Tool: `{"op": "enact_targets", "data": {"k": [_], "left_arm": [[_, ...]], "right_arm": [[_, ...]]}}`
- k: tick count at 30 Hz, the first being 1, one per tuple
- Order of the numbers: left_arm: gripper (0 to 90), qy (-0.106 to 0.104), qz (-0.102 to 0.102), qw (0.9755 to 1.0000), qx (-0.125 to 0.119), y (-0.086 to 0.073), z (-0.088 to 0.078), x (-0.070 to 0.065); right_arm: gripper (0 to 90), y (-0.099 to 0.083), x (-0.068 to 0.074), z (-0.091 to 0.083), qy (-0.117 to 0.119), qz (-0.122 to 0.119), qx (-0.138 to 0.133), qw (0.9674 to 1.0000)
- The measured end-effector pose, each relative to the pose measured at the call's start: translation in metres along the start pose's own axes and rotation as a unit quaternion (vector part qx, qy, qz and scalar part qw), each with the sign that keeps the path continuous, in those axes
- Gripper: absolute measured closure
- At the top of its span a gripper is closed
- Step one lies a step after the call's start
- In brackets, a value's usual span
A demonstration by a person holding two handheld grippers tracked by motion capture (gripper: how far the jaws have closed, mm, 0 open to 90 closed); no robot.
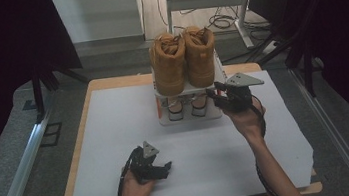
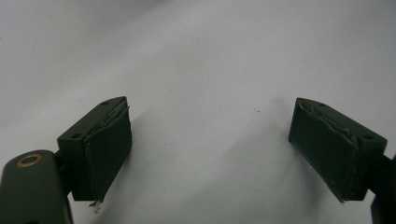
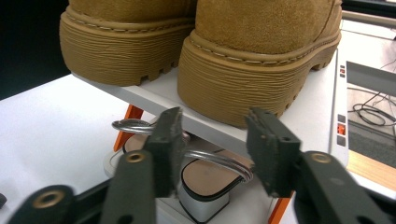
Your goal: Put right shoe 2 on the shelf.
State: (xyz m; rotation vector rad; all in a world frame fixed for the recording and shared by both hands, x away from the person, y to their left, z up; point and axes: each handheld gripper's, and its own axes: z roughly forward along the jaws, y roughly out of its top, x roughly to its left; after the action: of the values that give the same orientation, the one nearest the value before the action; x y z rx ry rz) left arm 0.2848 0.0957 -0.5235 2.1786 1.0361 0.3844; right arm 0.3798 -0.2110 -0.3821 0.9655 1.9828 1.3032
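sandals (image 3: 205, 175) with silver straps sit on the lower tier of the white shoe rack (image 1: 164, 121), under the tan boots (image 1: 184, 59) on the top shelf. right gripper (image 3: 212, 140) is at the rack's near right edge, jaws partly open, lined up on the strap of the nearer sandal, nothing held. judged: approach done, grasp and pull-out still left. left gripper (image 2: 210, 149) rests over the bare white table (image 1: 116, 135), jaws wide open, empty, well apart from the rack.
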Motion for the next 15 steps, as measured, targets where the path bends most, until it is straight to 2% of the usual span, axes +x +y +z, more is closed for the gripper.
{"op": "enact_targets", "data": {"k": [7,15], "left_arm": [[13.2,0.0,-0.003,1.0,-0.002,0.0,0.0,0.0],[13.2,0.0,-0.001,1.0,-0.002,0.0,0.0,0.0]], "right_arm": [[40.7,-0.002,0.0,-0.008,0.003,-0.002,-0.009,0.9999],[30.0,-0.008,0.0,-0.015,0.009,-0.009,-0.006,0.9999]]}}
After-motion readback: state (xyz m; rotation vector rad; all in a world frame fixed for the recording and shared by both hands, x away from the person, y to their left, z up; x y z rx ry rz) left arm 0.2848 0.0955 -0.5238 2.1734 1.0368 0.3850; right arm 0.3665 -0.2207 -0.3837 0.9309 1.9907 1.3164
